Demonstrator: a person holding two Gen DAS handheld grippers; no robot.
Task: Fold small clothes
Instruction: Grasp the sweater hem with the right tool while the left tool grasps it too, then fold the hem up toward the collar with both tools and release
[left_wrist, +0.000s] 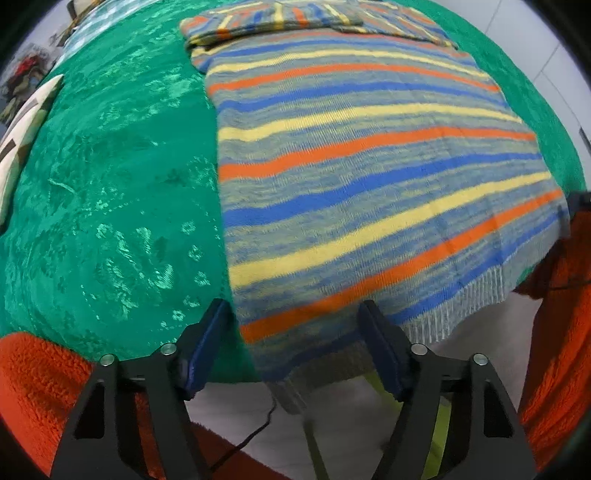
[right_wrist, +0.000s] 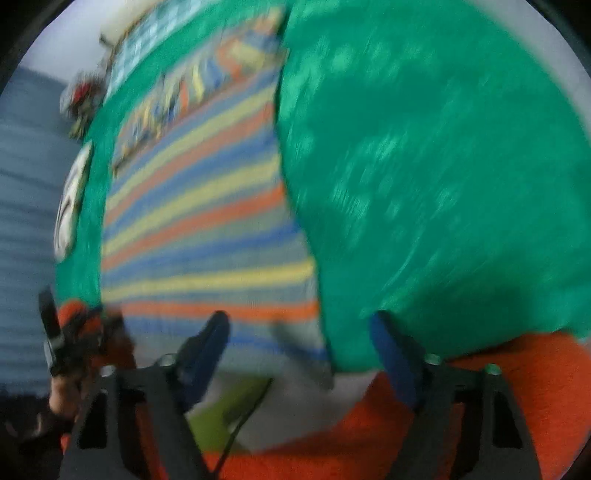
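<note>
A striped knit sweater (left_wrist: 351, 177) in blue, yellow, orange and grey lies flat on green cloth, sleeve folded across its top, hem overhanging the edge.

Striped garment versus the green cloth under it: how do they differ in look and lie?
The striped garment is a knit with orange, blue and yellow bands; the green cloth is one shiny colour with a faint pattern. The garment has a ribbed hem that hangs over the near edge and a part folded across its far end; the cloth lies spread flat beneath it. Both are fabric.
</note>
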